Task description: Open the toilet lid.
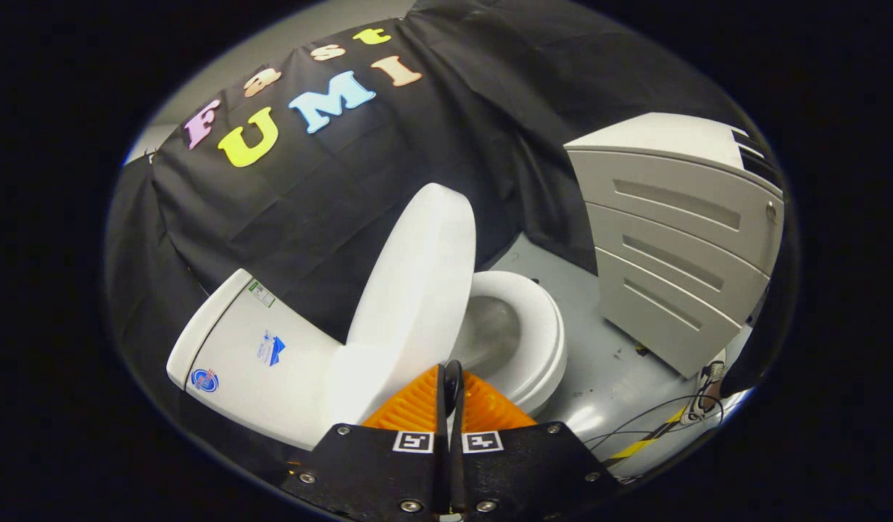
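Gripper (pixel 452 377): the two orange ribbed fingers (pixel 410 406) are pressed together with only a thin dark slit between them, and nothing is held in that slit. Their tips sit against or just in front of the lower edge of the toilet lid (pixel 417 275); whether they actually touch it cannot be told.

Toilet lid: white, raised to a steep angle, standing close to upright and leaning back toward the tank (pixel 243 348). It rises directly beyond the fingertips.

Seat (pixel 541 341): white, down on the bowl (pixel 493 330), exposed to the right of the raised lid. The grey inside of the bowl is visible through the seat opening.

Tank: white, left of the lid, with small stickers on its face.

Surroundings: a grey drawer cabinet (pixel 678 246) stands on the grey floor (pixel 606 362), to the right of the toilet and apart from it. Thin cables (pixel 635 428) and a strip of yellow-black tape lie on the floor near the cabinet's foot
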The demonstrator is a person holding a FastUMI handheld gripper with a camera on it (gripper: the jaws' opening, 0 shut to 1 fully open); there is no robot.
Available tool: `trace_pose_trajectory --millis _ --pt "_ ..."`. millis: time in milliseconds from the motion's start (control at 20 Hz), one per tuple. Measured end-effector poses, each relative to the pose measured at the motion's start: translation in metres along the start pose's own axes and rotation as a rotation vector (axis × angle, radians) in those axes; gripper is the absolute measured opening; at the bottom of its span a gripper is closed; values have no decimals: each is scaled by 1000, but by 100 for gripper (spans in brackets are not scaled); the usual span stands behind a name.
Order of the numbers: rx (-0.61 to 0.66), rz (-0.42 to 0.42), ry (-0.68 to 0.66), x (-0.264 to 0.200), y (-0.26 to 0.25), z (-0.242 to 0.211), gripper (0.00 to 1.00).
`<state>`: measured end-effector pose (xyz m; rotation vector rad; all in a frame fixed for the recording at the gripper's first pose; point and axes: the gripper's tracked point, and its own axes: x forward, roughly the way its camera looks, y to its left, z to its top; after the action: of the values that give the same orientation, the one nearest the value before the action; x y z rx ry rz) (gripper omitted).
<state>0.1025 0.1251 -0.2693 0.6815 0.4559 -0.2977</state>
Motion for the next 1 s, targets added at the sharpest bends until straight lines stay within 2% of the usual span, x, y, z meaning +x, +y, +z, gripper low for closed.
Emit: trace_pose_trajectory --millis 550,850,1000 --pt "-88 -76 -48 -15 29 9 0" --pt "-206 -117 -79 -20 44 12 0" --pt "-188 -115 -92 -23 49 14 0"
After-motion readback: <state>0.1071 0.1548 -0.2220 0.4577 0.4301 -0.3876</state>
